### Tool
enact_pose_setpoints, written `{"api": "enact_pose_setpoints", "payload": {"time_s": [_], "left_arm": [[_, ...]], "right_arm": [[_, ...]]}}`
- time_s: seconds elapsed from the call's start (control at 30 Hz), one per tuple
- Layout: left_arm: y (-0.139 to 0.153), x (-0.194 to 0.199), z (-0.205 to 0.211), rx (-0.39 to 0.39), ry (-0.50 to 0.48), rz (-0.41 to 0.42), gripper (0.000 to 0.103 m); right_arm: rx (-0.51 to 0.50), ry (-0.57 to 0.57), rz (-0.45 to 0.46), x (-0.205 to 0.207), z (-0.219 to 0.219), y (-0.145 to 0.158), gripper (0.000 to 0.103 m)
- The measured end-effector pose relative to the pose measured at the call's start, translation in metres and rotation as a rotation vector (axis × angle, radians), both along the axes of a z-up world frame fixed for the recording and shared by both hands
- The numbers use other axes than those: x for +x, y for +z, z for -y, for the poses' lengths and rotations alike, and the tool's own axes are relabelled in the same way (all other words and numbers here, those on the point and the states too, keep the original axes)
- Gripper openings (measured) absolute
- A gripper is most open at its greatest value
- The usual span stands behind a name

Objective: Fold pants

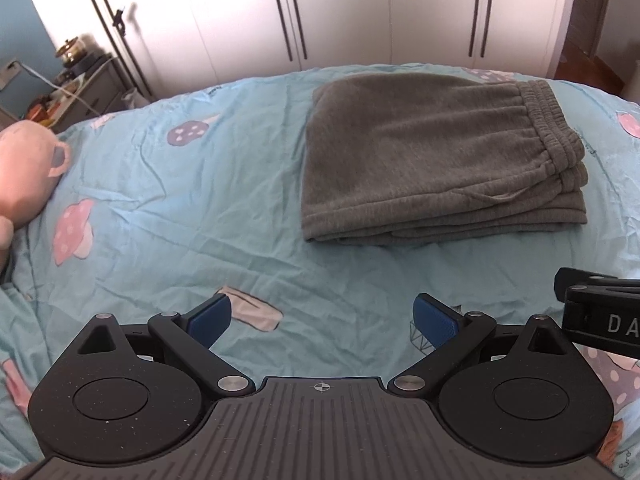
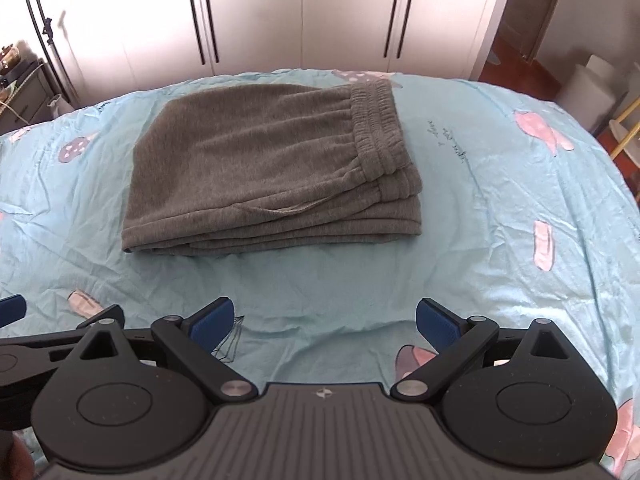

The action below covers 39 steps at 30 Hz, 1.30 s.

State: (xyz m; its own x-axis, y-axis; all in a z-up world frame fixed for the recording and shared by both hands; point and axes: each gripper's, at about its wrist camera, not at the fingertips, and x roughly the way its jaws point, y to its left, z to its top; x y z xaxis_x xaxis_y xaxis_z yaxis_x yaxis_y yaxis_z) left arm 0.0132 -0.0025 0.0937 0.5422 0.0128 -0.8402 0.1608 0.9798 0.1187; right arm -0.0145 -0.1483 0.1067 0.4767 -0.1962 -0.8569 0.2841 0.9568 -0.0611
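Grey sweatpants lie folded in a stacked rectangle on the light blue bedsheet, elastic waistband at the right end. They also show in the right wrist view, left of centre. My left gripper is open and empty, held above the sheet, well short of the pants and to their left. My right gripper is open and empty, held above the sheet in front of the pants. Part of the right gripper's body shows at the right edge of the left wrist view.
White wardrobe doors stand behind the bed. A pink plush toy lies at the bed's left edge. A cluttered side cabinet stands far left. A doorway and floor items are at the right.
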Motion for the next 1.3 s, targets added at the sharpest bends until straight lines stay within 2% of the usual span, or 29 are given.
{"api": "enact_pose_setpoints", "payload": {"time_s": [0.2, 0.53, 1.3], "left_arm": [[-0.002, 0.001, 0.0, 0.021, -0.015, 0.003, 0.101], [-0.006, 0.005, -0.003, 0.012, 0.001, -0.015, 0.1], [-0.007, 0.006, -0.004, 0.001, -0.002, -0.02, 0.1]], "right_arm": [[-0.004, -0.018, -0.024, 0.001, 0.003, -0.004, 0.098], [-0.011, -0.029, -0.047, 0.003, 0.003, -0.01, 0.098], [-0.01, -0.035, -0.053, 0.003, 0.006, -0.011, 0.098]]}}
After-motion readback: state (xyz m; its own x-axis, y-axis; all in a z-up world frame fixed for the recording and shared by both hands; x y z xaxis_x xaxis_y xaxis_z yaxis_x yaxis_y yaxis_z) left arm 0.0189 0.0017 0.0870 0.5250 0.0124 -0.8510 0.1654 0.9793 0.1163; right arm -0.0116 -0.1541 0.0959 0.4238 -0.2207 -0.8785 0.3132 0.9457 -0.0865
